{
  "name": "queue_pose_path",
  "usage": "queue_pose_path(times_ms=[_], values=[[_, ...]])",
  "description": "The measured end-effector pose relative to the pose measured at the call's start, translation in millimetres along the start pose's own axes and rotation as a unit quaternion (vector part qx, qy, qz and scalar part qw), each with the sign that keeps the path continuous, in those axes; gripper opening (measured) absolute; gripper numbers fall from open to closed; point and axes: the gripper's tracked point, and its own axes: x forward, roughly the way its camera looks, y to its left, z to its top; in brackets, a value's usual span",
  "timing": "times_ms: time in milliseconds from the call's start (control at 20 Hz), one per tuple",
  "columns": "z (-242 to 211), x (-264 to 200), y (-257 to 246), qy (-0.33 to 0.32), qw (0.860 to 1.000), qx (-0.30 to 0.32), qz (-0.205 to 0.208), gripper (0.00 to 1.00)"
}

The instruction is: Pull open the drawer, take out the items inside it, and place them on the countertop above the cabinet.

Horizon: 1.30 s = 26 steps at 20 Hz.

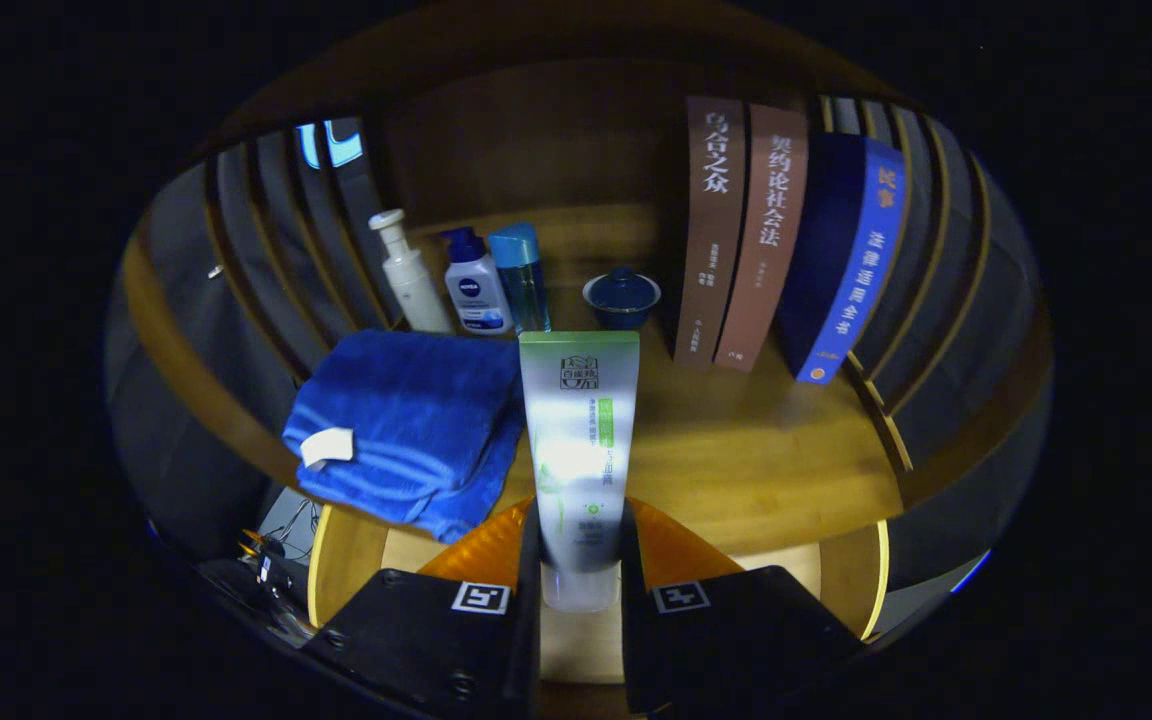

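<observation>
My gripper (578, 560) is shut on a white and green tube (578, 440). Both fingers press on the tube's lower end near its cap, and its flat green end points away from me over the wooden countertop (766, 460). A folded blue towel (406, 430) lies on the countertop just left of the tube, touching or nearly touching it. Part of the drawer's pale wooden front (346, 560) shows below the countertop, beside the fingers.
At the back of the countertop stand a white pump bottle (408, 275), a blue and white bottle (474, 285), a teal bottle (521, 275) and a small blue lidded cup (622, 298). Three upright books (771, 240) stand at the right. Bare countertop lies right of the tube.
</observation>
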Motion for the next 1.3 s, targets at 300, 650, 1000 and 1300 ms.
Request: queue_pose_path(times_ms=[300,650,1000,1300], values=[[-2,53,-5,0.043,0.999,-0.004,-0.022,0.38],[-2,55,-11,0.040,0.999,0.013,-0.019,0.58],[2,20,-12,-0.009,1.000,0.014,-0.019,1.00],[-2,-63,-1,-0.138,0.990,0.003,-0.009,1.00]])
